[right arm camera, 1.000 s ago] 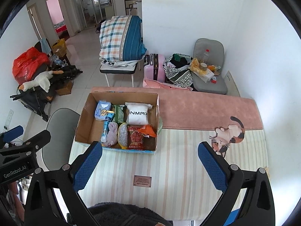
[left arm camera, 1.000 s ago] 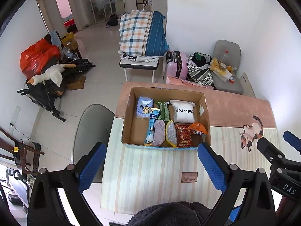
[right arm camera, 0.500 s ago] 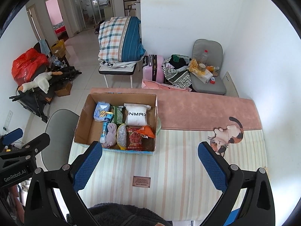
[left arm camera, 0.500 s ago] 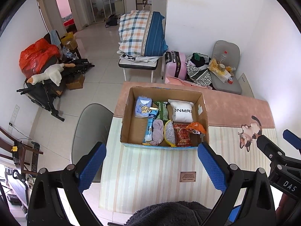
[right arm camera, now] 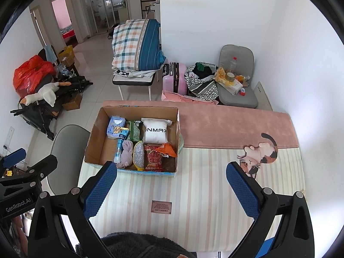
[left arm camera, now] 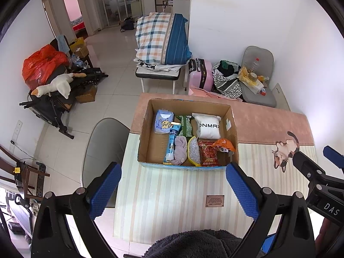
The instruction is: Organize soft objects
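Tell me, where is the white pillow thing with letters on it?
In both wrist views the white pillow pack lies inside the cardboard box, in its far right corner, beside the green packet and behind the red snack bag.

Setting: lived-in home, a dining or living area. Tiled floor [left arm camera: 111, 68] is running back toward a hallway with a pink-walled bedroom doorway [left arm camera: 72, 10] at upper left of the frame. A folded plaid quilt [left arm camera: 161, 38] is sitting on a bench at top centre. A pink suitcase [left arm camera: 201, 76] is standing beside a cushioned chair [left arm camera: 258, 79] piled with bags, right of centre. A plush goose [left arm camera: 54, 85] is lying on folded equipment at left.
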